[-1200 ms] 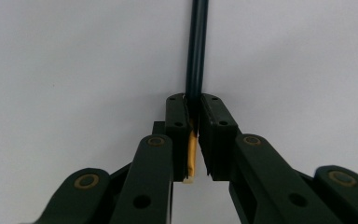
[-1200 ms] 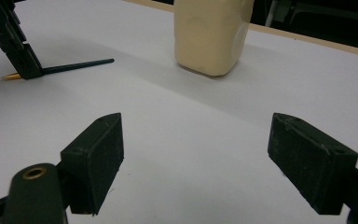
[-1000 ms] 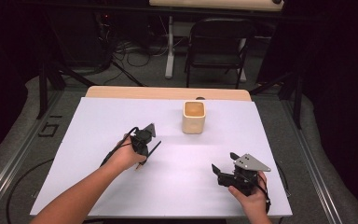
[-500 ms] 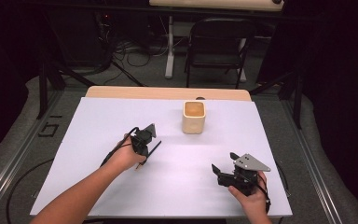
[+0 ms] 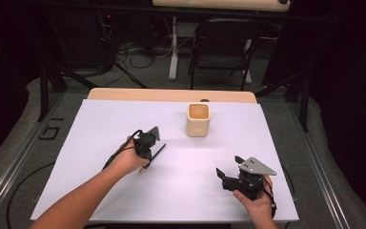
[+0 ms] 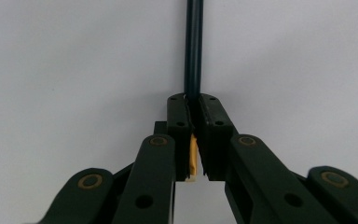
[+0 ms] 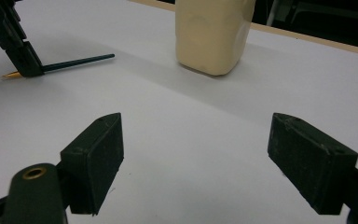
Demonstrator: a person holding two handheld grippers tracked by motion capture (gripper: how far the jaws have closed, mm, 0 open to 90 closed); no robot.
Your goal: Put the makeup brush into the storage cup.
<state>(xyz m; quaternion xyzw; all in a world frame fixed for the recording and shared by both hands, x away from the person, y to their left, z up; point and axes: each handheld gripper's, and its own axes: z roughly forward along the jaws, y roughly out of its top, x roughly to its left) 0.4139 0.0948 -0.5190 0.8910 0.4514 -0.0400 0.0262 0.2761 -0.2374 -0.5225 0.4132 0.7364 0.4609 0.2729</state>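
Observation:
My left gripper is left of the table's middle, shut on a dark green pencil low over the white sheet. In the left gripper view the pads clamp the pencil near its sharpened tan end, and the shaft runs away from them. My right gripper rests near the front right corner, jaws wide open with nothing between them. A cream square cup stands upright behind the middle. The right gripper view has the cup ahead and the left gripper holding the pencil at far left.
A white sheet covers the table, with a wooden strip along the far edge. A black chair and cables lie on the floor beyond. Bare sheet stretches between the two grippers.

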